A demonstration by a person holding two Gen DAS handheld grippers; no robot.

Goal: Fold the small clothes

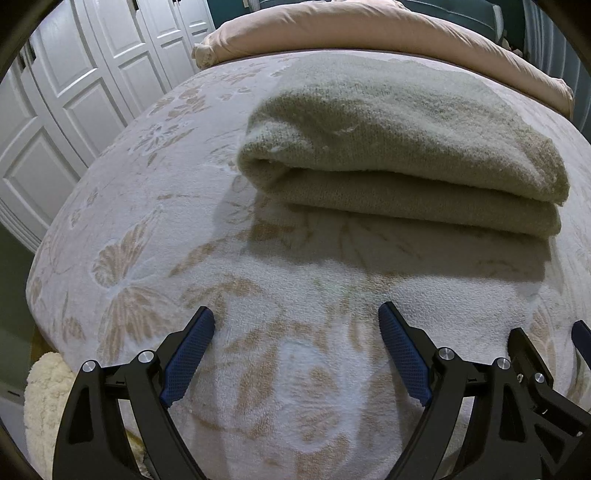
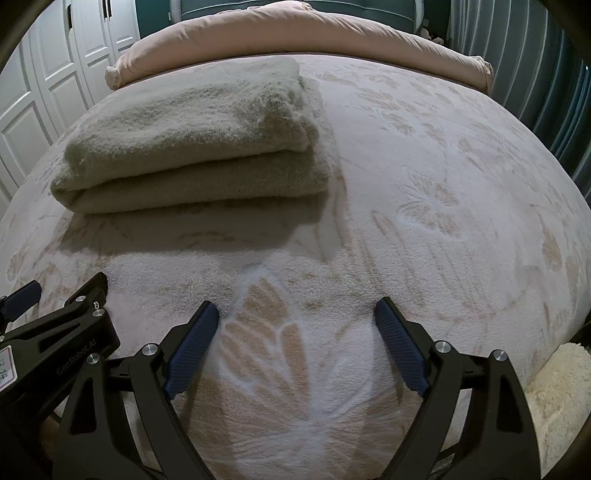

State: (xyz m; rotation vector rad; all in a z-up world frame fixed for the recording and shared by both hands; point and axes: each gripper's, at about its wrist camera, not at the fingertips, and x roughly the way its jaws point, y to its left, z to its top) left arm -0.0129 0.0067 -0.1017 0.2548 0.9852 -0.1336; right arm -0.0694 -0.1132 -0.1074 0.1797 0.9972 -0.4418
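A grey-green knitted garment (image 1: 399,147) lies folded in layers on the bed, its rounded fold edge toward me. In the right wrist view the same folded garment (image 2: 199,140) sits at upper left. My left gripper (image 1: 297,317) hovers over the bedspread in front of the garment, jaws wide apart and nothing between them. My right gripper (image 2: 297,314) stands beside it, jaws wide with only bedspread between the blue pads. Each gripper shows at the edge of the other's view: the right gripper (image 1: 546,369) and the left gripper (image 2: 51,325).
The bed is covered by a pale fleece spread with butterfly and flower patterns (image 2: 424,206). A pink rolled quilt (image 1: 369,33) lies across the far end. White panelled wardrobe doors (image 1: 74,92) stand at left. A cream fluffy item (image 2: 561,398) sits by the near edge.
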